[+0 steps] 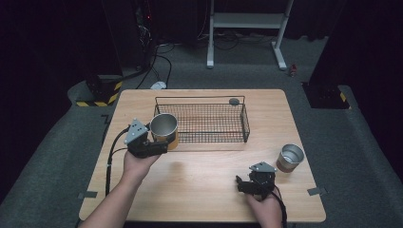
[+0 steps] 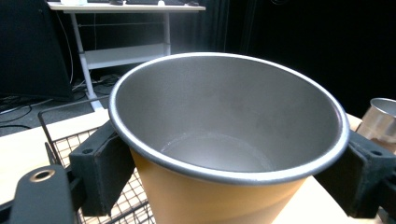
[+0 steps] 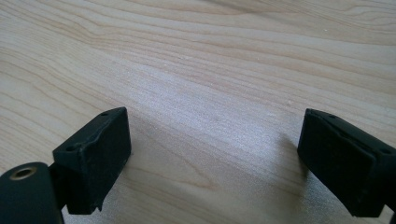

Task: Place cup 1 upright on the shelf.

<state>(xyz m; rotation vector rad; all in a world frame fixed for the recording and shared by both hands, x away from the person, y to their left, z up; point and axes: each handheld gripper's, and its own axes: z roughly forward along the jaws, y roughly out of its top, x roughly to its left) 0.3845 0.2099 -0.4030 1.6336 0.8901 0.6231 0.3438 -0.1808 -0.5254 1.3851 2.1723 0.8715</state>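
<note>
A cup (image 1: 164,128) with an orange outside and a bare steel inside is gripped by my left gripper (image 1: 161,142), whose jaws press on its two sides just under the rim. The cup is empty and sits at the front left corner of the black wire basket (image 1: 199,98). In the left gripper view the cup (image 2: 229,140) is held by the left gripper (image 2: 231,186), with basket mesh (image 2: 116,205) below it to the left. My right gripper (image 1: 240,183) hovers low over the bare table near the front right; in its own view the right gripper (image 3: 215,163) is open with nothing between the jaws.
A second, all-steel cup (image 1: 290,156) stands upright near the table's right edge, just beyond my right gripper, and it appears again (image 2: 383,119) in the left gripper view. A small dark round object (image 1: 234,101) lies in the basket's far right corner. A white stand (image 1: 247,21) is on the floor behind.
</note>
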